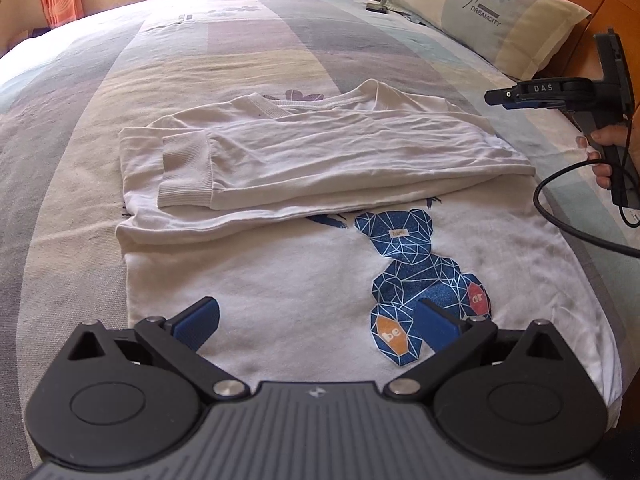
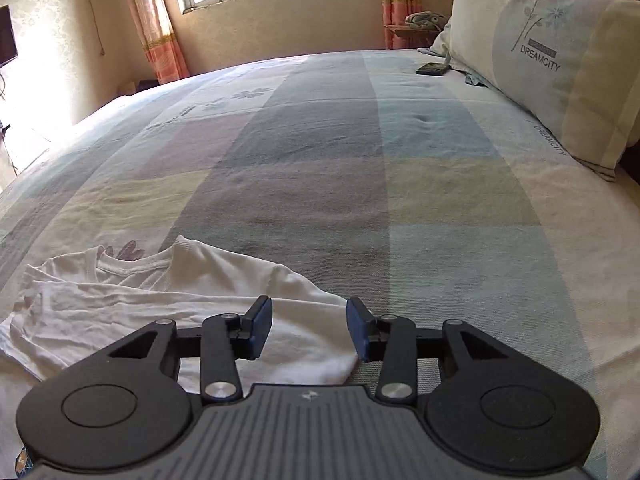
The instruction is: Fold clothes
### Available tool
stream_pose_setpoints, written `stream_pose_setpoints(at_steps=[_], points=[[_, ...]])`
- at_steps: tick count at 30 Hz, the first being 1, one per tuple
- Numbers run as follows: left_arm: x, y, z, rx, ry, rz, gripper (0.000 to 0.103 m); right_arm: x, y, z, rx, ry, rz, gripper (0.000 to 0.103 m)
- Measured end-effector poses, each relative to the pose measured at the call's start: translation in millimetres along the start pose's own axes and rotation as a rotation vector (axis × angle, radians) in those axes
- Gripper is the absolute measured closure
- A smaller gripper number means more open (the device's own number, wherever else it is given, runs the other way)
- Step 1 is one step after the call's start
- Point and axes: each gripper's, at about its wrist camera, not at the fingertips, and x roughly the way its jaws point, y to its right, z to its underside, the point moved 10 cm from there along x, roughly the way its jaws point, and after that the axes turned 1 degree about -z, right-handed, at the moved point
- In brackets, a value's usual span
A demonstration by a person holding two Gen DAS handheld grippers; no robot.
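On the bed (image 1: 80, 128), toward the left of the left wrist view, the white sweatshirt (image 1: 280, 264) lies spread flat with its upper part already doubled over; the ribbed cuff (image 1: 184, 172) of one sleeve rests across that folded band. Nearer the camera, the left gripper (image 1: 316, 320) hovers over the garment's lower half, its jaws wide apart with nothing between them. Just right of centre the blue bear print (image 1: 416, 276) faces up on the unfolded panel. Farther right, the right gripper (image 1: 502, 100) is held in a hand (image 1: 604, 148) above the sweatshirt's right edge; in its own view the jaws stand apart, clear of the cloth, with the folded shoulder beneath them. A cable (image 1: 560, 208) trails from it across the bed. At the far right lies a pillow (image 1: 492, 20), well apart from the garment.

The sleeves-in fold looks finished and both tools appear to have let go, so the step in hand is likely the transition to the final fold. The next move probably calls for pinching the two near hem corners and carrying them up over the folded band, keeping the layers aligned
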Motion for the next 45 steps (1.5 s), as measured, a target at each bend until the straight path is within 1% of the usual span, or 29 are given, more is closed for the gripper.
stream_pose_setpoints(at_steps=[2,5,8,9,10,12,14,16,18,21,22,23,24,25,26,28,30,32,34,35,38,41,43,45], points=[[-1,0,2,-0.004,0.001,0.006,0.001,0,-19,-5,-0.041,0.007,-0.037,0.048],[-2,-3,8,-0.004,-0.009,-0.002,0.001,29,-35,-7,-0.040,-0.034,-0.051,0.048],[-7,-12,12,-0.019,-0.005,-0.015,0.001,68,-39,-1,-0.045,-0.106,-0.021,0.048],[-9,-16,12,-0.025,-0.002,-0.019,0.001,80,-37,1,-0.052,-0.121,-0.006,0.045],[-11,-19,13,-0.031,0.002,-0.024,0.001,85,-35,-2,-0.044,-0.122,0.002,0.039],[-13,-26,14,-0.040,0.007,-0.031,0.001,86,-36,-10,-0.013,-0.130,0.018,0.039],[-14,-32,14,-0.045,0.009,-0.040,0.001,77,-50,-22,-0.041,-0.093,0.000,0.038],[-13,-37,14,-0.048,0.011,-0.048,0.001,71,-67,-33,-0.088,-0.052,-0.014,0.028],[-12,-41,15,-0.060,0.016,-0.045,0.001,78,-80,-41,-0.142,-0.044,0.014,0.023],[-14,-47,19,-0.074,0.017,-0.039,0.001,107,-80,-45,-0.182,-0.083,0.118,0.023],[-15,-49,20,-0.080,0.016,-0.041,0.001,120,-77,-43,-0.184,-0.107,0.145,0.022],[-16,-52,22,-0.086,0.015,-0.042,0.001,131,-75,-41,-0.172,-0.124,0.154,0.020],[-17,-55,23,-0.093,0.017,-0.045,0.001,136,-72,-42,-0.158,-0.121,0.160,0.009],[-18,-57,23,-0.099,0.019,-0.047,0.001,137,-69,-44,-0.146,-0.111,0.169,0.003],[-19,-60,23,-0.105,0.021,-0.050,0.001,138,-67,-45,-0.141,-0.111,0.166,0.003],[-20,-62,22,-0.110,0.028,-0.058,0.001,133,-66,-49,-0.137,-0.124,0.162,0.004],[-20,-63,20,-0.113,0.034,-0.062,0.001,118,-68,-54,-0.146,-0.108,0.159,0.003],[-21,-61,18,-0.109,0.038,-0.063,0.001,92,-75,-58,-0.151,-0.077,0.102,0.003],[-21,-56,14,-0.095,0.043,-0.060,0.001,65,-83,-59,-0.148,-0.050,0.025,0.000],[-22,-54,13,-0.088,0.045,-0.058,0.001,50,-87,-55,-0.150,-0.046,-0.020,0.000],[-21,-45,6,-0.064,0.053,-0.045,0.001,7,-102,-36,-0.169,-0.056,-0.157,0.000],[-13,-32,-1,-0.013,0.055,-0.025,0.001,-24,-114,2,-0.197,-0.103,-0.249,0.000],[-4,-24,-7,0.017,0.059,-0.005,0.001,-34,-117,31,-0.214,-0.144,-0.266,0.000],[6,-19,-12,0.021,0.061,0.019,0.001,-37,-119,64,-0.233,-0.192,-0.257,0.000]])
